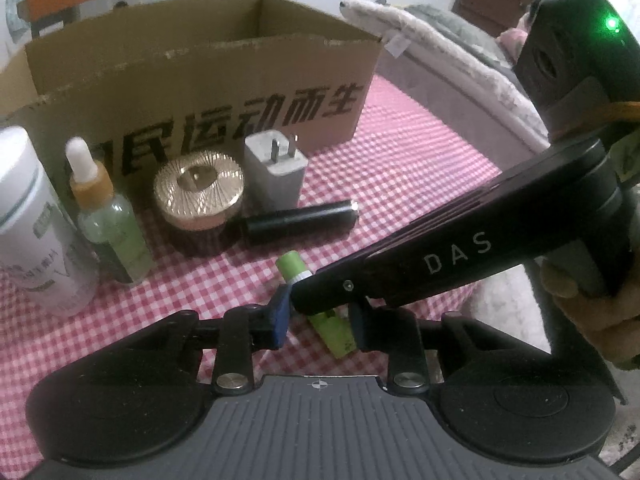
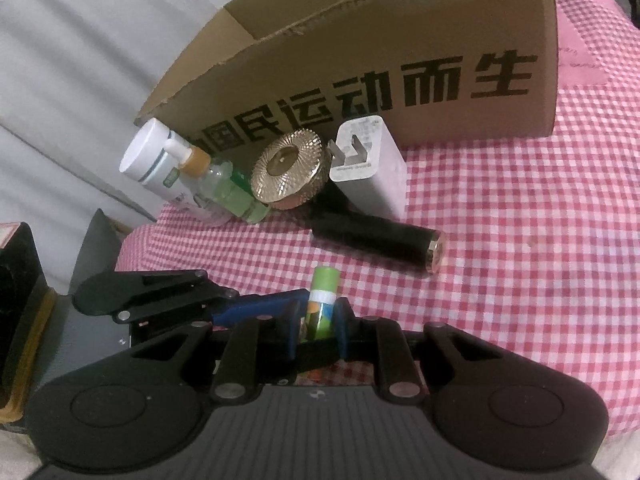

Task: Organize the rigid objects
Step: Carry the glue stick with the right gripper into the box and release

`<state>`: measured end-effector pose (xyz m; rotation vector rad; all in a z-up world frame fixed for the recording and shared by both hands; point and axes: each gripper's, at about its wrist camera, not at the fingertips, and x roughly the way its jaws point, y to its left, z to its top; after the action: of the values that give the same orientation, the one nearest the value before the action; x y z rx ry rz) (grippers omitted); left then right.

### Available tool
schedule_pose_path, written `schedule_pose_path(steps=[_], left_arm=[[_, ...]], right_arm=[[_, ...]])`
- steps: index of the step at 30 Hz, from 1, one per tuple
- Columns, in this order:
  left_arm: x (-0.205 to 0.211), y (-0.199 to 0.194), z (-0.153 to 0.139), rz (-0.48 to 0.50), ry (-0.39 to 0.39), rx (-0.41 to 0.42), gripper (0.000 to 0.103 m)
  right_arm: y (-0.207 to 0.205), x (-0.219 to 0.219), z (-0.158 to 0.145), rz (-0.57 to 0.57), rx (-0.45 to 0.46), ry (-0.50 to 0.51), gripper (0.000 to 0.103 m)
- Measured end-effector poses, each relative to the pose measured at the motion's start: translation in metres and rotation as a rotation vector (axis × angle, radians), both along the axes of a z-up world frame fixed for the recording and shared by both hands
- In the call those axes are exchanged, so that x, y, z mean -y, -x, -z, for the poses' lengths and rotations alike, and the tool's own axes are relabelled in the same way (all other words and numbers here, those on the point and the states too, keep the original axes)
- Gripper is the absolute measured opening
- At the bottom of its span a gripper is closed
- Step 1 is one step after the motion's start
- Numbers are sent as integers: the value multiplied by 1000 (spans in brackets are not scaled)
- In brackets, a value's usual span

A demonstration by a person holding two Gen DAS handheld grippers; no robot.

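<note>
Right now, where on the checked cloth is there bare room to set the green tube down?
Free: the checked cloth right of the black tube and white charger, in front of the cardboard box. Crowded: the box's left front, where white jar, dropper bottle and gold lid cluster.

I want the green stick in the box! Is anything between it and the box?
The right claw grips the green stick. Between it and the cardboard box lie a black tube, then a white charger and a gold-lidded jar standing by its front wall. Lifted over them, the way looks open.
</note>
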<state>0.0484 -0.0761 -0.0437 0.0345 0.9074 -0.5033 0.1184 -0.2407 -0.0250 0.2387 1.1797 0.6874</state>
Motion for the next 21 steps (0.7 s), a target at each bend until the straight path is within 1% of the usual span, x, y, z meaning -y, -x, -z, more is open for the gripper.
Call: schedule_pose_path(steps=[2, 5, 8, 12, 18, 21], left_arm=[[-1, 2, -6, -3, 0, 20, 29], [-4, 6, -23, -10, -10, 70, 29], [-8, 9, -48, -25, -21, 146, 29], [-14, 5, -78, -50, -49, 229, 29], [-21, -20, -119, -84, -99, 329, 29], [-24, -43, -132, -100, -131, 347, 29]], right_arm=[[2, 0, -6, 8, 17, -10, 20], [7, 2, -16, 17, 47, -25, 20], [10, -1, -38, 15, 102, -41, 20], [9, -11, -72, 0, 210, -74, 20], [-12, -24, -119, -37, 340, -113, 19], [-31, -34, -138, -64, 387, -124, 19]])
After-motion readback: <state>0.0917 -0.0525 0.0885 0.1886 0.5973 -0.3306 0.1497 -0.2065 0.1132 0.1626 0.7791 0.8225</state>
